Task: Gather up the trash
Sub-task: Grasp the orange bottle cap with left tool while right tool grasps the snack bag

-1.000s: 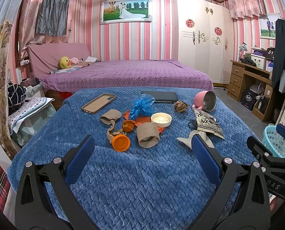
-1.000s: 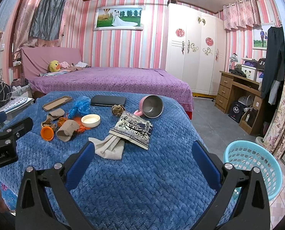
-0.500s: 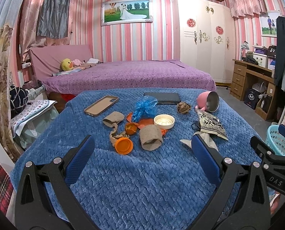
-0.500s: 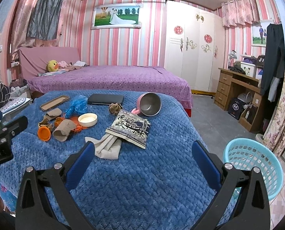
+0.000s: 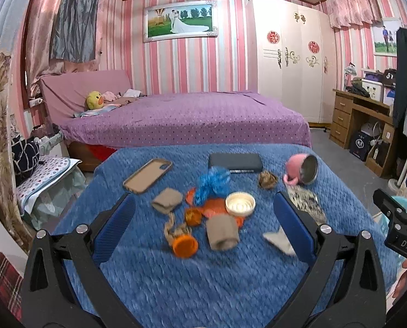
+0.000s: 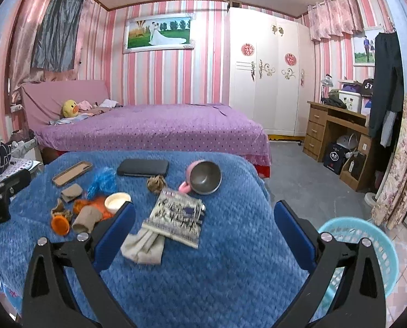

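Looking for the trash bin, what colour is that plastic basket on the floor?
Light blue; the basket shows best in the right wrist view.

The left gripper [image 5: 203,228] hangs level with its two blue-padded fingers [image 5: 115,228] spread wide, nothing between them. The right gripper [image 6: 204,231] is posed alike, jaws wide apart and holding nothing. Each shows at the edge of the other's view: the right gripper's black body at the left wrist view's right edge, the left gripper's at the right wrist view's left edge.
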### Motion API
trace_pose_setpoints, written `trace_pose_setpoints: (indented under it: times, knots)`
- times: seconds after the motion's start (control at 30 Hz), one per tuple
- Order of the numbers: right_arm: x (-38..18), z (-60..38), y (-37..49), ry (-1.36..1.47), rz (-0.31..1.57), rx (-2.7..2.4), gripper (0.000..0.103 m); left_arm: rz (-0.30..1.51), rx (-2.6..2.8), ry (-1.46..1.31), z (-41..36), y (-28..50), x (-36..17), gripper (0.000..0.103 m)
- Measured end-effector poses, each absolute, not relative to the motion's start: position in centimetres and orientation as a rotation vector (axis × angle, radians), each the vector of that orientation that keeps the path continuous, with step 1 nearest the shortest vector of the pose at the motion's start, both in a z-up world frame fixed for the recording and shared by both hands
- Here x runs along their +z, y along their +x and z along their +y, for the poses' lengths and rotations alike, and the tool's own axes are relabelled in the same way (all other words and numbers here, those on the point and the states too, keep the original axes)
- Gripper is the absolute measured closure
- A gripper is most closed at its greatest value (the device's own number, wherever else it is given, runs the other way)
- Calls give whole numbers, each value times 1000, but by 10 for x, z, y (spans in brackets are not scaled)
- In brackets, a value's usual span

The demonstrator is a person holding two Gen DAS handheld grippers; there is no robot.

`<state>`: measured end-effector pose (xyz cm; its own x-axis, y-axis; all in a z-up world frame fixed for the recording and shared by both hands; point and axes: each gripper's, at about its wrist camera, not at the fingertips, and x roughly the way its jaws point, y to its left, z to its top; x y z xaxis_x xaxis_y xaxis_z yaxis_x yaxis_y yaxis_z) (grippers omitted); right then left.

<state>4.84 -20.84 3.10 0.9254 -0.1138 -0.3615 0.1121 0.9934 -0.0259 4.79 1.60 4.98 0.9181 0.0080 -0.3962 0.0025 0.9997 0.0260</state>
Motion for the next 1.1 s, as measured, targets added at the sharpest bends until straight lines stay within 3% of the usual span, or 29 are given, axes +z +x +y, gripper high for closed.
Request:
trace_pose_setpoints:
  times: [0.27,0.9,1.1]
  knots:
    - [23,-220,98,-17,433,-136,4,454,30,19,33,88,44,5]
    - [-37,-255,118,-31,554,-186,4,708,52,-1,61,130,-62,6]
    - [-42,-256,121,-54,562,-226,4,736,90,17,52,137,-80,17]
